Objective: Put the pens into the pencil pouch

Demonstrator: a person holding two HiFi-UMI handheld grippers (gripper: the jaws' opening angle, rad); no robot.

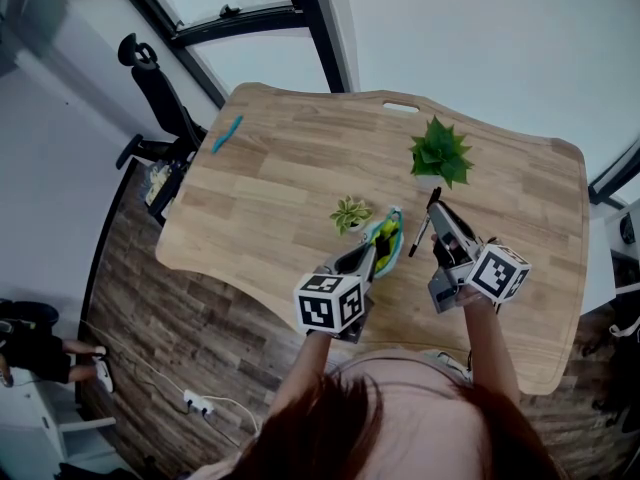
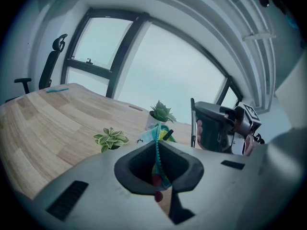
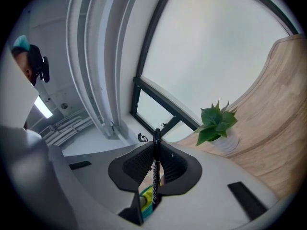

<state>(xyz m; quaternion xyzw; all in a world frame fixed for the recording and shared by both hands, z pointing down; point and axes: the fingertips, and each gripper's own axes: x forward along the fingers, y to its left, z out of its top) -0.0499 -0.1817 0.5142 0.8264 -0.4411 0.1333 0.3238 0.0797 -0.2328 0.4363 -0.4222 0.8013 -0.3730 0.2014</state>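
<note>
left claw (image 2: pixel 156 176): clamps pouch (image 2: pixel 160 134) | right claw (image 3: pixel 154 169): grips pen (image 3: pixel 156 140) | lettering (image 3: pixel 154 181): right gripper view only

We make out white lettering running along the barrel of the black pen (image 3: pixel 155 176), perhaps "TWIN MARKER", though it is too small to read with any certainty.

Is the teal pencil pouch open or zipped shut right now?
Open. In the head view the teal fabric pencil pouch gapes, showing yellow lining; the left gripper is shut on its zipper edge.
</note>
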